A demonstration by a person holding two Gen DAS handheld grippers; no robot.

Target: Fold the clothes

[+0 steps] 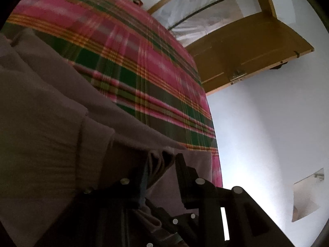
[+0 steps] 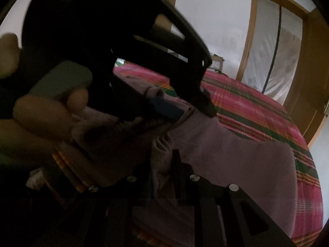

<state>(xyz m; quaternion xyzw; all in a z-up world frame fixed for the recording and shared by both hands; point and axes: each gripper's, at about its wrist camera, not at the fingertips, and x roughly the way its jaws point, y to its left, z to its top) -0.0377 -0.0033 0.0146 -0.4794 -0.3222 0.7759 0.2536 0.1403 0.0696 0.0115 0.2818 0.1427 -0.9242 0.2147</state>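
Plaid bedspread [image 1: 127, 47] under mauve garment [image 2: 236, 164], wooden door [image 1: 246, 51] beyond.

So I count one mauve garment [image 2: 236, 164], one plaid bedspread [image 1: 127, 47], one wooden door [image 1: 253, 49], my two grippers, and one small stool [image 2: 217, 60] far off.

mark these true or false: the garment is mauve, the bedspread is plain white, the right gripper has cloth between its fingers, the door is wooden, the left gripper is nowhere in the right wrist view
1. The garment is mauve. True.
2. The bedspread is plain white. False: it is pink, green and orange plaid.
3. The right gripper has cloth between its fingers. True: a bunched fold sits there.
4. The door is wooden. True.
5. The left gripper is nowhere in the right wrist view. False: it fills the upper left, held by a hand, with cloth at its fingertips.
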